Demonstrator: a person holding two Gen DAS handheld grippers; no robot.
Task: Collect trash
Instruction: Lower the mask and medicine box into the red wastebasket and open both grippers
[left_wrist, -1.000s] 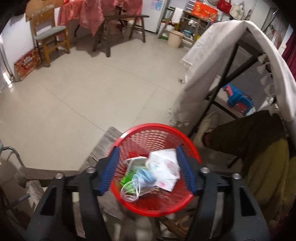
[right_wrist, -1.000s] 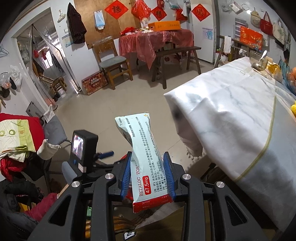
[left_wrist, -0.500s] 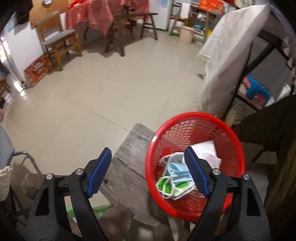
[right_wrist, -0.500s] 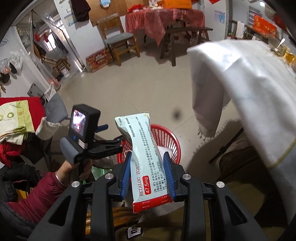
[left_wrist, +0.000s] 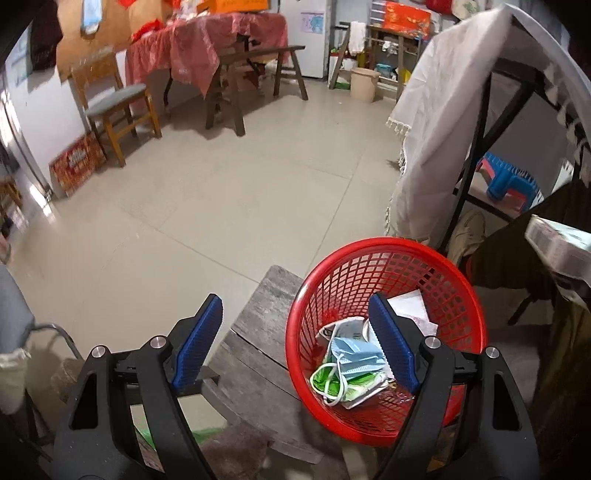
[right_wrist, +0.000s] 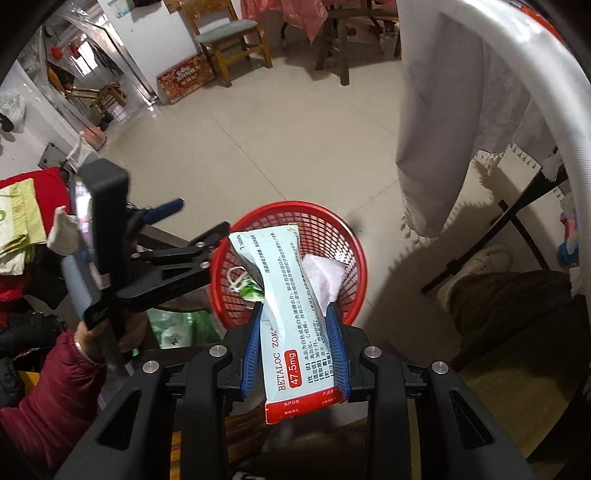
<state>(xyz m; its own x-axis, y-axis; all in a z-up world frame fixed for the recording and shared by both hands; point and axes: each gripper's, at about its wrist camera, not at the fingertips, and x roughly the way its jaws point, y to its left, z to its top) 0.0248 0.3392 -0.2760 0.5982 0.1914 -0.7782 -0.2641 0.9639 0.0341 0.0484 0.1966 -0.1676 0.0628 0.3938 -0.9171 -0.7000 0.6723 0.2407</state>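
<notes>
The right gripper (right_wrist: 295, 345) clamps a medicine box (right_wrist: 291, 314) above the red basket (right_wrist: 354, 254). The left gripper (left_wrist: 295, 336) has just been opening, nothing between its jaws, over the basket's rim on a bench (left_wrist: 258, 332); masks (left_wrist: 354, 354) lie inside.

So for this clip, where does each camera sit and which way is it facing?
Left wrist: on the left claw, angled down at the red basket on a wooden stool; its open fingers and a trouser leg show.
Right wrist: on the right claw, angled down at the basket; it grips a medicine box; a sleeve shows.
Shared: the basket, the box, the draped table.
</notes>
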